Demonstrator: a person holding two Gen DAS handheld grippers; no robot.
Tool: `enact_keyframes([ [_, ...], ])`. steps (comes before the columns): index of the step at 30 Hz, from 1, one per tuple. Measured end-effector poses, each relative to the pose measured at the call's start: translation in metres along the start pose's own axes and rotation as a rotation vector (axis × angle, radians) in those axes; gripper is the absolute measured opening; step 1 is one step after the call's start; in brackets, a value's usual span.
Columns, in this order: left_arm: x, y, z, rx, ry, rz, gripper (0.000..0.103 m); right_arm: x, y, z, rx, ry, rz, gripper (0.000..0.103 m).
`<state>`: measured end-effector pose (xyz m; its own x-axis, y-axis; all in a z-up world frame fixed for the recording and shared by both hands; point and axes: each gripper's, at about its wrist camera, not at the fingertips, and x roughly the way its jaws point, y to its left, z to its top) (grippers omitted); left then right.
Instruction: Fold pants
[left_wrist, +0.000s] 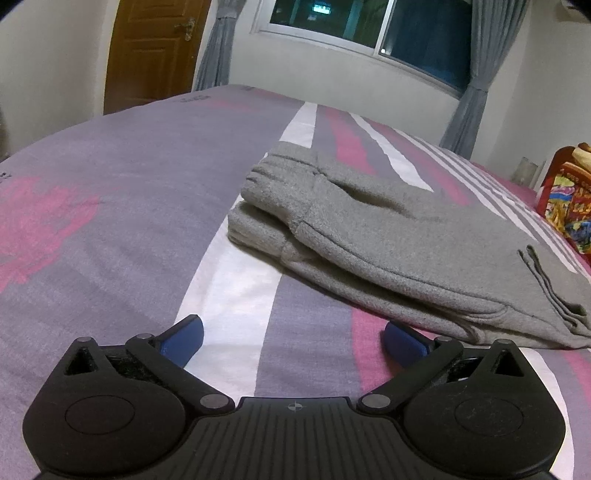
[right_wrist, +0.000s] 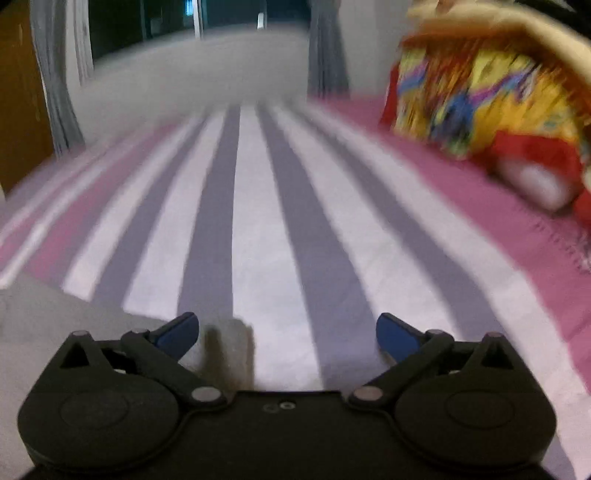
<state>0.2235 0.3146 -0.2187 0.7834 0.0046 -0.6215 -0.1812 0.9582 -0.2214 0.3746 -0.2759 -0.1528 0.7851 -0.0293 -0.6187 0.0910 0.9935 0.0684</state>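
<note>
The gray pants (left_wrist: 388, 236) lie folded into a compact stack on the striped bed (left_wrist: 110, 184), and with the left gripper (left_wrist: 293, 334) and right gripper (right_wrist: 286, 332) both spread wide and empty, the folding looks essentially finished.

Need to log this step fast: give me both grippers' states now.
Left gripper: open, holding nothing; the folded gray pants lie ahead on the bed.
Right gripper: open, holding nothing, over the striped bedsheet.
</note>
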Motion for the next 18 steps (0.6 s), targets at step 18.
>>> enact_keyframes([
  [18,-0.021,0.021,0.011,-0.439,-0.110,-0.292,0.102,-0.062,-0.026,-0.054,-0.079,0.030,0.114,0.101],
])
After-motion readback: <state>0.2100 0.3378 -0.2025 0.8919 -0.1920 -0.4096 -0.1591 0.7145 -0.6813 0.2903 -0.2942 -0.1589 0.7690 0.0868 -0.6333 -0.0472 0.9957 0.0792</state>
